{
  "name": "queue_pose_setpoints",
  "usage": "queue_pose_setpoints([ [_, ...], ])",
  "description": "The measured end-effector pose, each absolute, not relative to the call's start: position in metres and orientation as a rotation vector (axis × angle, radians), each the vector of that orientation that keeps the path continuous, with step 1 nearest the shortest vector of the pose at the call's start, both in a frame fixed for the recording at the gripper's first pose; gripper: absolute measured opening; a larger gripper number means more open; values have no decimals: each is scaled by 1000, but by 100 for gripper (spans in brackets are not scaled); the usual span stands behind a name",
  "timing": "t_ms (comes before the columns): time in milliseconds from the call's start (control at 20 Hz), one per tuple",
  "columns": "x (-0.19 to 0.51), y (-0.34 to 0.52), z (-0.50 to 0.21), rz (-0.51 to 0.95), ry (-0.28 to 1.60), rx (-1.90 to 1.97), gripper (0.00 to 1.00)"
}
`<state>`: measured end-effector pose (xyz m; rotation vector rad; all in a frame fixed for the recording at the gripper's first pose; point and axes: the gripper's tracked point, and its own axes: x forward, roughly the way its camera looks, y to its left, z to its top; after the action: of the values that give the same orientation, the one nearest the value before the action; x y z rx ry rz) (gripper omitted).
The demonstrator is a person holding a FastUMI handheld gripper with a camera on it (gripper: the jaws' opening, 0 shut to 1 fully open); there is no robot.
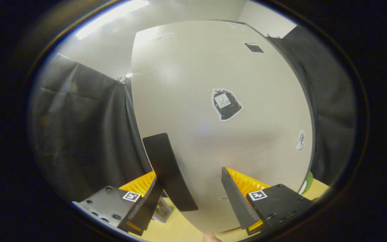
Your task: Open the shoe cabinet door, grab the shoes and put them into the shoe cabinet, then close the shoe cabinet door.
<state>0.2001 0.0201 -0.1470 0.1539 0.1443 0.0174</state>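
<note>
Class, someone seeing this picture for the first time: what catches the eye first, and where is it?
A pale cabinet door looms just ahead of the open gripper, with a sticker of a black bag at its middle. A dark handle runs down the door, beside the left finger.

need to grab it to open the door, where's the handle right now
In the gripper view, the dark handle runs down the door's left edge, between the open tongs and close by the left finger.
</note>
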Motion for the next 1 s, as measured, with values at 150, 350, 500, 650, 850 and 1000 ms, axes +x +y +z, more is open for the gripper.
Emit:
queue_pose_setpoints([
  [150,204,20,-148,-2,148,148,100],
  [350,207,21,-149,-19,149,154,100],
  [500,210,21,-150,-23,146,158,100],
  [650,213,22,-151,-24,148,164,100],
  [850,209,30,-148,3,130,171,99],
  [1000,199,32,-138,13,99,166,97],
])
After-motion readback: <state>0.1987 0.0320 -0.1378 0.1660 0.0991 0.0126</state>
